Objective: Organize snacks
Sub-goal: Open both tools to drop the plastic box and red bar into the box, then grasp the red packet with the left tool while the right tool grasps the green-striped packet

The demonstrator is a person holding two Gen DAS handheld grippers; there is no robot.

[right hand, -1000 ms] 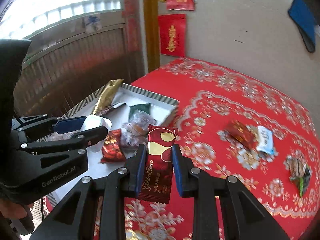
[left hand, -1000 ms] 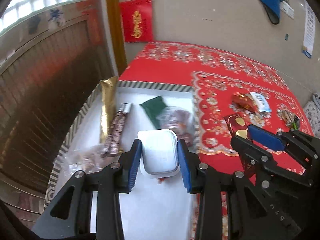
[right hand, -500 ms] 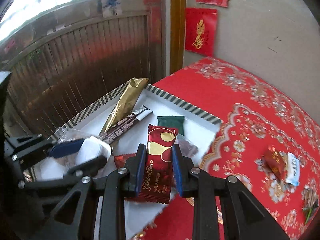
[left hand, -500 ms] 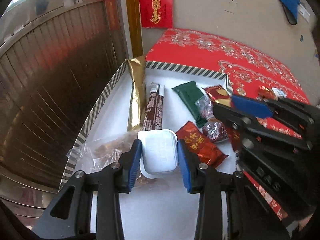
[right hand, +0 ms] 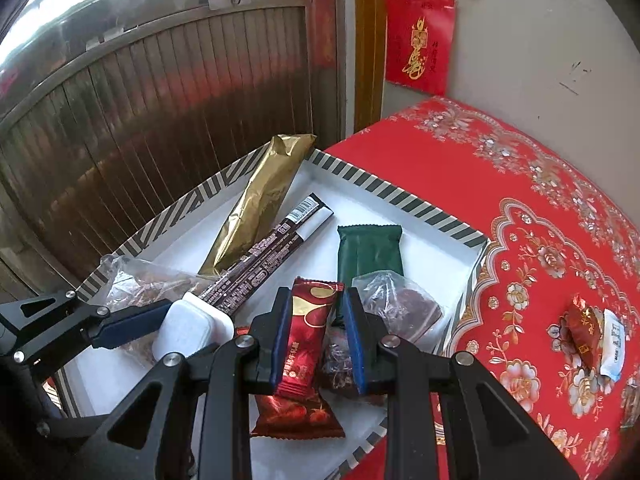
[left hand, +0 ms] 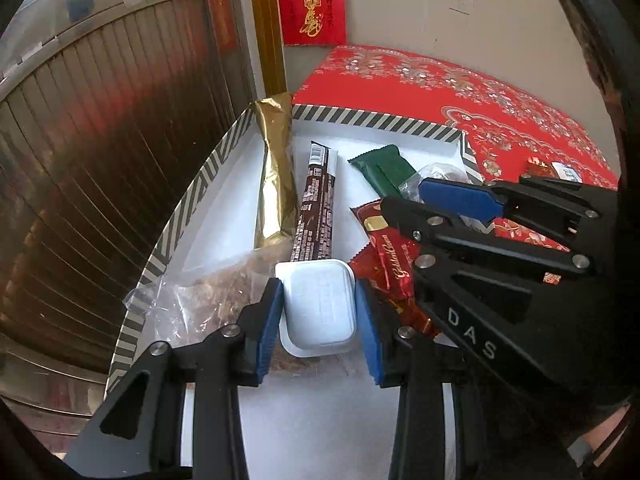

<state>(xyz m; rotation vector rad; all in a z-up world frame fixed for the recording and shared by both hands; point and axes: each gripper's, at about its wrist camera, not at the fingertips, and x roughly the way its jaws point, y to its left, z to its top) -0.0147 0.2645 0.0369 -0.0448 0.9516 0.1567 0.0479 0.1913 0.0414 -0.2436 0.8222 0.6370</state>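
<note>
Now both tools sit low over the tray (right hand: 420, 205), each with a snack between its pads. In the right wrist view, the right tool (right hand: 314, 340) stands spread around the red bar (right hand: 306, 344) at bottom centre: the left pad lies against the wrapper's edge, but a gap shows on the right side, so the bar looks released or nearly so. Its long axis runs straight along the fingers, up and down the frame, and its lower end rests on the tray floor, beside the clear bag (right hand: 394, 306) and below the green bar (right hand: 368, 250). In the left wrist view, the left tool (left hand: 319, 312) brackets the white tub (left hand: 319, 306) at lower centre; slim gaps show at both pads, so I judge it no longer gripped, though the contact is hard to read. The tub sits partly on the plastic bag (left hand: 200, 296), at the foot of the brown stick (left hand: 316, 208) and gold stick (left hand: 276, 176). Two more snacks (right hand: 596, 332) lie on the red cloth (right hand: 520, 184) at right of the right view, well apart from the tray. By my judgement the right tool is the nearer one for those, and should draw straight back along the bar's axis to avoid dragging it.
</note>
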